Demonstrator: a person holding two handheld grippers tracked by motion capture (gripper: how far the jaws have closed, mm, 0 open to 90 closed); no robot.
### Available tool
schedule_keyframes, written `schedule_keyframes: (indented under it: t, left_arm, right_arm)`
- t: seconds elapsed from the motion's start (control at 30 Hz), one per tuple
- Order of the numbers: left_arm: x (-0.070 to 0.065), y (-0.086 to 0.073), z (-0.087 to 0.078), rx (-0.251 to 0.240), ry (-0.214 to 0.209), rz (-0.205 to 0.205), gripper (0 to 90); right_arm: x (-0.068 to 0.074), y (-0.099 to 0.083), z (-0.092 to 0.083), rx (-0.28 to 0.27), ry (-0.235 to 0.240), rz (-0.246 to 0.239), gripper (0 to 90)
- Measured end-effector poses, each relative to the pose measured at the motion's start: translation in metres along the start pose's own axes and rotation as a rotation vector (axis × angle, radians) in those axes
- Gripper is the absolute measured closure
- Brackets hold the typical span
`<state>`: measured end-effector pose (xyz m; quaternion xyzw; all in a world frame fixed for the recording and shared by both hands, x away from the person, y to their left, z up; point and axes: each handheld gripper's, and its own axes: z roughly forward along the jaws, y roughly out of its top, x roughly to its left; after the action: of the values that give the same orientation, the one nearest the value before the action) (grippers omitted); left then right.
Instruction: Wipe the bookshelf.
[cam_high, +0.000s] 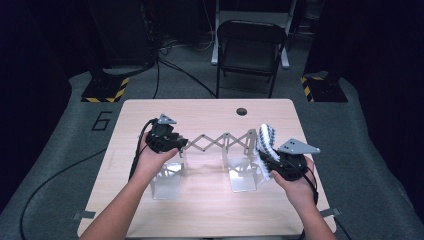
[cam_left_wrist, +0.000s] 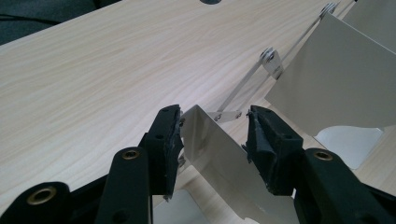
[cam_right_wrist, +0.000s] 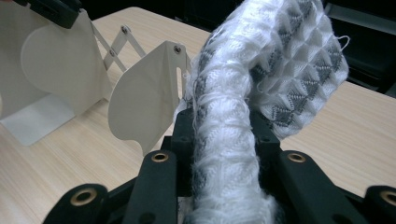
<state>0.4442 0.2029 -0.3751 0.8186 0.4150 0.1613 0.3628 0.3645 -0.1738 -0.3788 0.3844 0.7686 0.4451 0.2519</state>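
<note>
**benchrat:** So what's each hand doing here?

**foldy_mike:** Right gripper (cam_right_wrist: 224, 154) has its jaws closed on a folded white-and-grey knit cloth (cam_right_wrist: 261, 79). The cloth runs straight up between the pads and flops over at the top. From above you see the same gripper (cam_high: 270, 159) near the table's right edge, with the cloth (cam_high: 266, 137) standing up just beside the rack's right end.

**benchrat:** And the left one?

**foldy_mike:** Left gripper (cam_left_wrist: 215, 140) straddles the top edge of a metal divider plate (cam_left_wrist: 224, 158). The left pad looks right against the plate. The right pad sits just beside it, and I honestly can't tell if it's actually pressing. So the jaws are partly closed around the plate, but whether that's a real grip is unclear.

**benchrat:** What's the rack thing?

**foldy_mike:** An expanding metal rack (cam_high: 215, 142) with a scissor lattice linking upright plates. It sits across the middle of the table (cam_high: 200, 210), a bit nearer the front edge than the back. The left gripper (cam_high: 167, 140) is at its left end.

**benchrat:** Anything else?

**foldy_mike:** A folding chair (cam_high: 250, 50) beyond the far edge.
</note>
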Motion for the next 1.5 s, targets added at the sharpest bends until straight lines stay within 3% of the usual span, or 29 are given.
schedule_keyframes:
  t: [0.3, 0.5, 0.63, 0.9, 1.07, 1.23, 1.33, 1.4, 1.5]
  left_arm:
    - [-0.007, -0.001, 0.007, 0.028, 0.004, 0.02, 59.1]
    - [-0.005, -0.003, 0.005, 0.022, -0.011, 0.006, 63.2]
    - [-0.006, -0.004, 0.004, 0.023, -0.008, 0.004, 66.2]
    - [-0.011, -0.005, 0.003, 0.037, 0.0, 0.021, 68.4]
    - [-0.012, -0.005, 0.003, 0.036, 0.007, 0.012, 68.8]
    - [-0.013, -0.006, 0.003, 0.031, 0.012, 0.01, 68.8]
    - [-0.013, -0.005, 0.003, 0.032, 0.014, 0.009, 68.7]
    - [-0.012, -0.006, 0.004, 0.031, 0.014, 0.009, 68.7]
    - [-0.012, -0.006, 0.004, 0.028, 0.013, 0.009, 68.7]
  right_arm:
    - [0.008, 0.0, 0.005, 0.023, -0.065, -0.051, 69.6]
    - [-0.007, -0.003, 0.0, 0.039, -0.105, -0.047, 72.0]
    - [-0.015, -0.005, -0.001, 0.041, -0.107, -0.045, 72.5]
    - [-0.019, -0.004, 0.001, 0.046, -0.128, -0.05, 73.0]
    - [-0.01, -0.003, -0.001, 0.029, -0.107, -0.072, 73.9]
    - [0.006, 0.002, -0.009, -0.038, -0.086, -0.079, 74.5]
    - [0.019, 0.007, -0.012, -0.073, -0.049, -0.093, 74.6]
    - [0.031, 0.009, -0.007, -0.063, -0.023, -0.102, 74.6]
    - [0.037, 0.005, 0.001, -0.034, -0.015, -0.108, 74.6]
